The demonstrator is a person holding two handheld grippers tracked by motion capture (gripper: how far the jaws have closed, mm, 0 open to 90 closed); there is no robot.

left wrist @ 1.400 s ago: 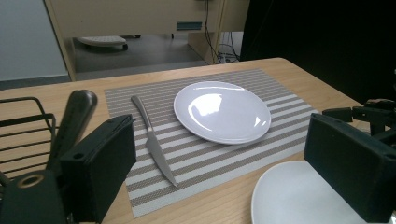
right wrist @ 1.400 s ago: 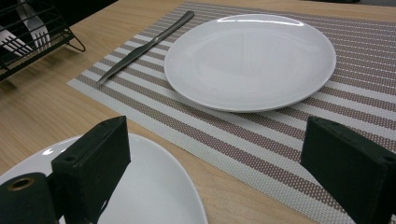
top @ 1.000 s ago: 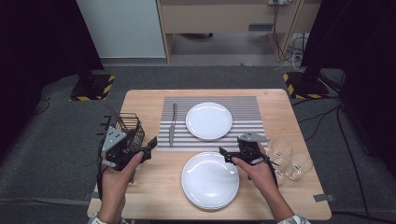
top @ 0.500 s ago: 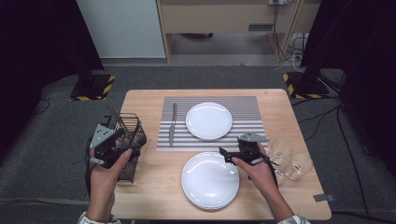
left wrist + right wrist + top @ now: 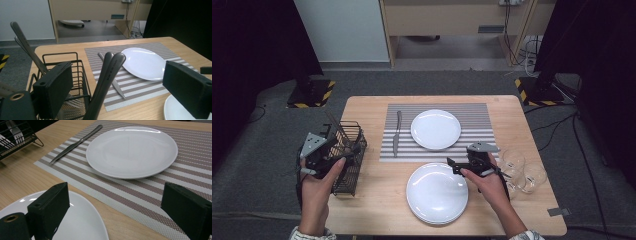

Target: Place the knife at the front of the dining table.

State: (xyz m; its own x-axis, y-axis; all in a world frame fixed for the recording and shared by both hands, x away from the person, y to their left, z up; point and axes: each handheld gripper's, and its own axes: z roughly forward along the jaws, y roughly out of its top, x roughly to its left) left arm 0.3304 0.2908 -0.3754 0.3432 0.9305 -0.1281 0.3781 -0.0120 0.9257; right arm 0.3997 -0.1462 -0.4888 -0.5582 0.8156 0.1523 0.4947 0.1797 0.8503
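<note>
Item: cutlery handles [image 5: 110,72] upright in wire basket [image 5: 346,160], table's left edge. Your left gripper [image 5: 328,152] gaped around them, nothing pinched yet, lined up for pick. R gripper [image 5: 473,165] gaped, idle by front plate [image 5: 437,192].

Even overhead light; glare on the plate [image 5: 131,151] (soft shadows); near claws slightly blurred.

The cutlery handles [image 5: 105,82] run off the bottom edge (their lower ends hidden in the wire basket [image 5: 75,75]).
</note>
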